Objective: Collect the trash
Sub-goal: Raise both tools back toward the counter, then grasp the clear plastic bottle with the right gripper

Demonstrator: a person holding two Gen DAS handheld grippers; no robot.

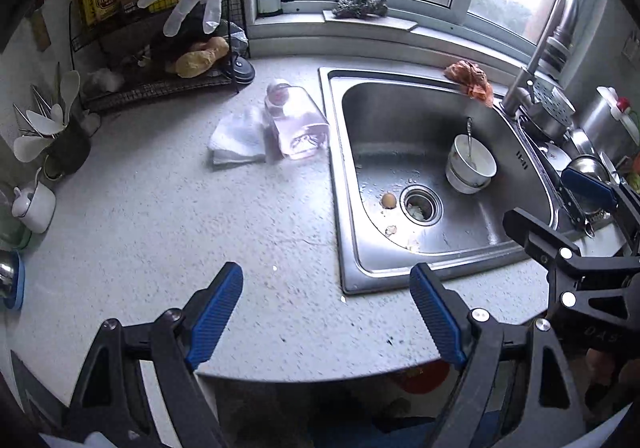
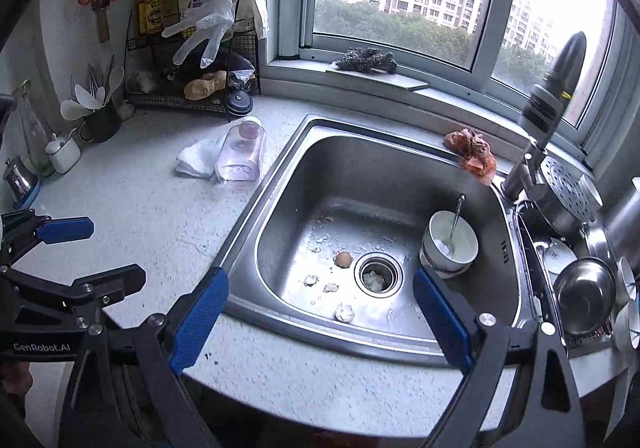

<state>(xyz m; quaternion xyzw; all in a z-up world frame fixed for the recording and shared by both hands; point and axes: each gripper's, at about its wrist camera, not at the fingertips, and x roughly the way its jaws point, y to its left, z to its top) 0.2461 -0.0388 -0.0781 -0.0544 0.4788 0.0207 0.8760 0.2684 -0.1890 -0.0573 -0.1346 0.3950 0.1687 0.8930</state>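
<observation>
Left wrist view shows the left tongs (image 1: 326, 314) spread wide with nothing between them, hanging over the front of the speckled bench (image 1: 160, 207). The right tongs (image 1: 560, 203) show at the right edge, over the sink's right rim, and they are spread apart too with nothing in them.

Right wrist view shows the right tongs (image 2: 320, 320) wide apart over the front edge of the steel sink (image 2: 280, 175). The left tongs (image 2: 100, 252) poke in from the left, over the bench.

The trash is down in the sink. A brown eggshell half (image 2: 343, 259) sits just left of the drain (image 2: 378, 274). Three small white shell bits lie nearby: one (image 2: 310, 280) to the left, one (image 2: 330, 287) close to the drain, and a bigger one (image 2: 345, 313) nearer the front wall. Something pale sits inside the drain.

Two stacked white bowls (image 2: 450, 248) with a spoon (image 2: 456, 217) stand at the right side of the sink. An orange rag (image 2: 472, 153) lies on the back rim, near the faucet (image 2: 540, 135).

On the bench, left of the sink, a clear pink bottle (image 2: 241, 153) lies on its side, touching a folded white cloth (image 2: 196, 161). A wire rack (image 2: 192, 87) stands in the back corner with a see-through glove (image 2: 204, 27) hanging on it.
</observation>
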